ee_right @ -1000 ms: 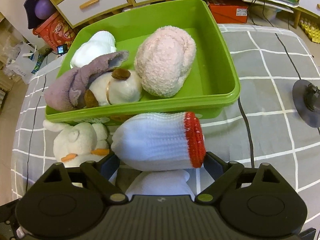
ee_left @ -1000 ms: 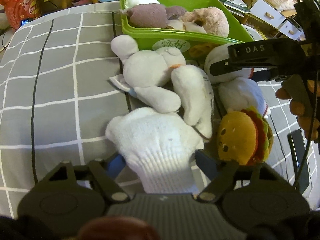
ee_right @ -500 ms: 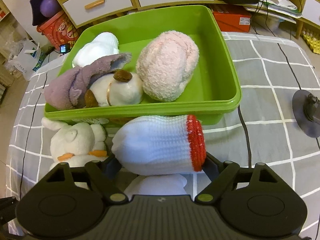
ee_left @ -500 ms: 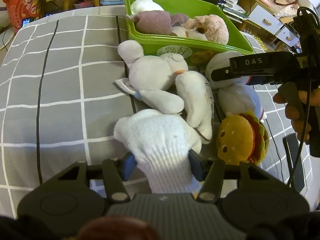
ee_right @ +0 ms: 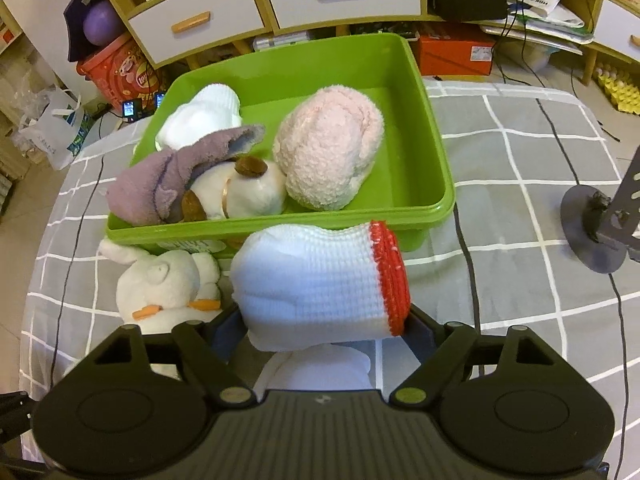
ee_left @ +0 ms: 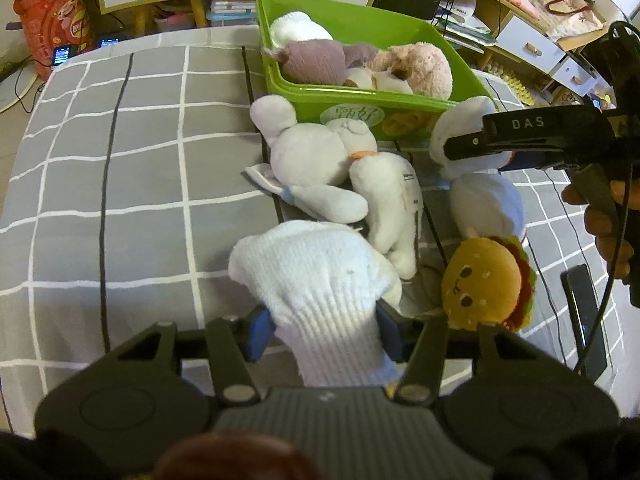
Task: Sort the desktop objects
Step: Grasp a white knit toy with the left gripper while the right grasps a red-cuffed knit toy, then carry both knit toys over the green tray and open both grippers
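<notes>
My left gripper (ee_left: 322, 330) is shut on a white knitted glove (ee_left: 320, 276), held above the checked cloth. My right gripper (ee_right: 324, 330) is shut on a white knitted glove with a red cuff (ee_right: 316, 284), held just in front of the green bin (ee_right: 438, 160); it shows from the side in the left wrist view (ee_left: 472, 148). The bin (ee_left: 360, 100) holds a white knit item (ee_right: 204, 116), a purple plush (ee_right: 176, 176), a white-and-brown plush (ee_right: 248, 192) and a pink plush (ee_right: 330, 156).
On the cloth by the bin lie a white duck plush (ee_left: 320, 160), a pale blue-white plush (ee_left: 488, 200) and a burger plush (ee_left: 486, 280). A black stand base (ee_right: 592, 228) sits at the right. Drawers and clutter stand behind the table.
My left gripper closed on the white glove and lifted it. My right gripper rose with the red-cuffed glove, toward the bin.
</notes>
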Tool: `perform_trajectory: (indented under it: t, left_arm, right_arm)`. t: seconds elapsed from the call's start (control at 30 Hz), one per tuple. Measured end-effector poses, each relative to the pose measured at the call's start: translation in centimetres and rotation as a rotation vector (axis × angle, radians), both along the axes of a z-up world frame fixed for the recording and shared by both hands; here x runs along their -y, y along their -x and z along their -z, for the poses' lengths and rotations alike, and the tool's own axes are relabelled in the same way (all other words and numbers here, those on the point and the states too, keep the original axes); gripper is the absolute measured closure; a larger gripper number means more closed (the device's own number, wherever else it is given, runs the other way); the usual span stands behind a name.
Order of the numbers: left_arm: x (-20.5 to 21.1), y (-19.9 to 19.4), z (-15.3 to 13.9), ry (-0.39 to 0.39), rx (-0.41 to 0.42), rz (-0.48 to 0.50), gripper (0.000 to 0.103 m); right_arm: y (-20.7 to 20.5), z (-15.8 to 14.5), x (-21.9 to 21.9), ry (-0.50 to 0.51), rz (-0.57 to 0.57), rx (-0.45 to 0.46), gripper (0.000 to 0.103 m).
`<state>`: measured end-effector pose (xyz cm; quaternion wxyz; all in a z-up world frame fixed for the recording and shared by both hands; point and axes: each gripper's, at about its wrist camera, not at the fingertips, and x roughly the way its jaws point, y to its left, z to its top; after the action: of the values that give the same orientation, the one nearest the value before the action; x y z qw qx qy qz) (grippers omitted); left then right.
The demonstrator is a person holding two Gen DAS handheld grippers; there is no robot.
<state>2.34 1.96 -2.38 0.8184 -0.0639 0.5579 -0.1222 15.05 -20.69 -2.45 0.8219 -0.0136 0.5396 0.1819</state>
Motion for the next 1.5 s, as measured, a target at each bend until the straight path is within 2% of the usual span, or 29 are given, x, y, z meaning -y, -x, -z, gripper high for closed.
perform_trajectory:
  t: [0.4,0.7,1.1,1.37,1.5]
  left_arm:
    - [-0.6,1.1,-2.2,0.014,0.042,-0.035,0.052]
    - [-0.7,1.1,-4.7,0.050,0.113,-0.066,0.052]
    - [0.3,-0.9,-6.7,0.119,0.174,-0.105,0.052]
    - [0.6,-2.9,-6.8,0.168,0.231,-0.153,0.052]
    - [1.0,-4.1,-6.5,0.164,0.277,-0.180,0.052]
  right_arm:
    - [0.8,-3.0,2.3,-0.050,0.037,0.044,0.021]
    - [0.8,-4.5,3.8,-0.092,0.059,0.057,0.021]
    - [0.0,-6.2,5.3,-0.155,0.086,0.076,0.021]
    - [-1.4,-6.4,6.1,-0.214,0.118,0.073,0.021]
    - [-2.1,-6.4,5.9,-0.237,0.121,0.083,0.021]
